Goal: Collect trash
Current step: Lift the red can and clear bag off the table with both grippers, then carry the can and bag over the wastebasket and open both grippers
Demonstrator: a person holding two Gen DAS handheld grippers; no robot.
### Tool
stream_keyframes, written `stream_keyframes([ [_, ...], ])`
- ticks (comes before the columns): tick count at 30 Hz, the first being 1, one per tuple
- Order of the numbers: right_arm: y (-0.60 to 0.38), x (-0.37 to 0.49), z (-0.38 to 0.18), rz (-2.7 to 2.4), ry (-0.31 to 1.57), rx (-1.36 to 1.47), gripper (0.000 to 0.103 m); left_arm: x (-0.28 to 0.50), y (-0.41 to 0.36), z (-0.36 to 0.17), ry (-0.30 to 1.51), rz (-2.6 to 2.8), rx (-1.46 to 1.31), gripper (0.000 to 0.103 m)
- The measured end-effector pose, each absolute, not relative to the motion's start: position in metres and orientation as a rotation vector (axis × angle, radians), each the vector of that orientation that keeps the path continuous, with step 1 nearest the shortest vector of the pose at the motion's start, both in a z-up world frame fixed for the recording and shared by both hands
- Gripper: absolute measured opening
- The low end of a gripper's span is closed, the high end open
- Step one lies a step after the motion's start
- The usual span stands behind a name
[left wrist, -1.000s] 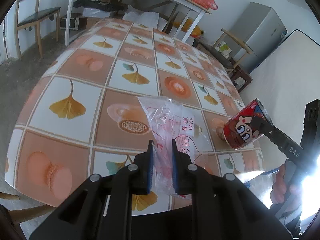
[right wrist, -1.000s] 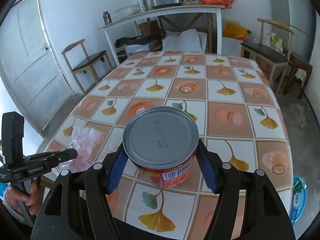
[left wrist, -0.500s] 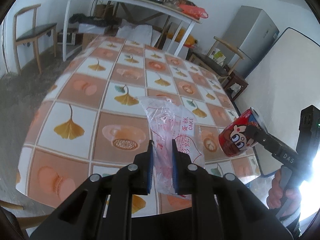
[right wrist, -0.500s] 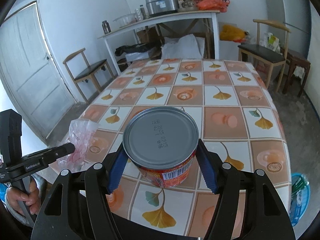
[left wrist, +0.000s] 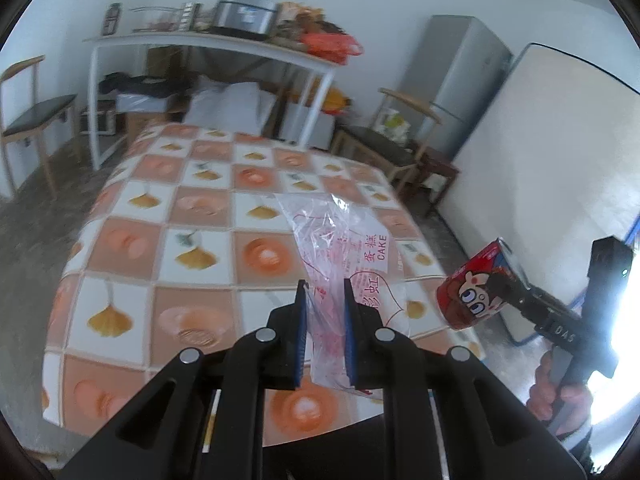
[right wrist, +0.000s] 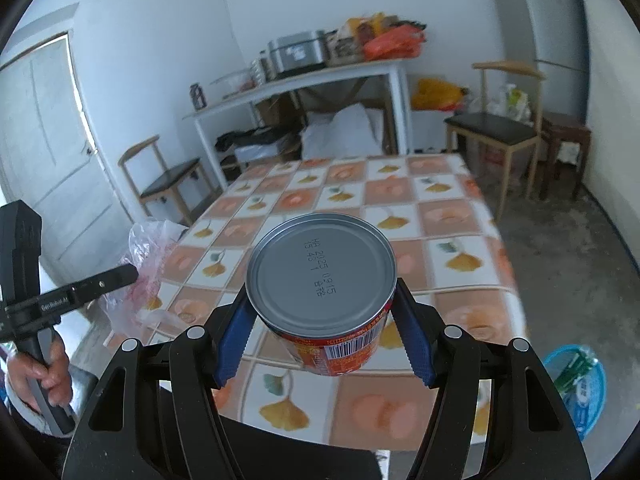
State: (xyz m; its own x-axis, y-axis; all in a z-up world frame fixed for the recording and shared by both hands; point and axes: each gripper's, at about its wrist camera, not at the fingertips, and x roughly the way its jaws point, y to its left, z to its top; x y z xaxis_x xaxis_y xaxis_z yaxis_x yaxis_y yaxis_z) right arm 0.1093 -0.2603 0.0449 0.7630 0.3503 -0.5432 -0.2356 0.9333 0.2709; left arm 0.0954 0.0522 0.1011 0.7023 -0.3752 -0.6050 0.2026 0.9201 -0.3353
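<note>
While raised above the table (right wrist: 460,216), left jaws pinch a plastic bag (left wrist: 340,248), right jaws clamp a can (right wrist: 324,284).

Quick headcount: two handheld grippers, left gripper (left wrist: 325,292) and right gripper (right wrist: 322,312). One clear plastic cake bag (left wrist: 340,248), one red tin can (right wrist: 320,276). One table with the ginkgo-leaf cloth (right wrist: 448,216). Three wooden chairs: one at 9 o'clock (right wrist: 168,176), one at 2 o'clock (right wrist: 496,128), and one dark stool (right wrist: 566,136) right beside it. One white side table (right wrist: 304,80), one grey fridge (right wrist: 548,20), one blue basket (right wrist: 580,384) at 4 o'clock, one door (right wrist: 44,152).
</note>
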Motion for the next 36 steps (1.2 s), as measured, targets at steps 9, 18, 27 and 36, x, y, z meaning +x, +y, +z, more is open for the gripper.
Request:
stream_keyframes([
  [9,-0.359,0.070,0.059,0.095,0.572,0.270,0.063,0.123,-0.030,0.138,0.742,-0.584,-0.207,0.014],
  [18,-0.462,0.022,0.031,-0.225,0.617,0.382,0.063,0.159,-0.179,0.125,0.856,-0.855,-0.106,0.015],
  [27,-0.530,0.022,-0.049,-0.345,0.763,0.630,0.063,0.172,-0.321,0.041,1.078,-0.947,0.082,0.015],
  [36,-0.582,0.067,-0.121,-0.371,0.921,0.750,0.063,0.207,-0.418,-0.033,1.213,-0.900,0.184,0.016],
])
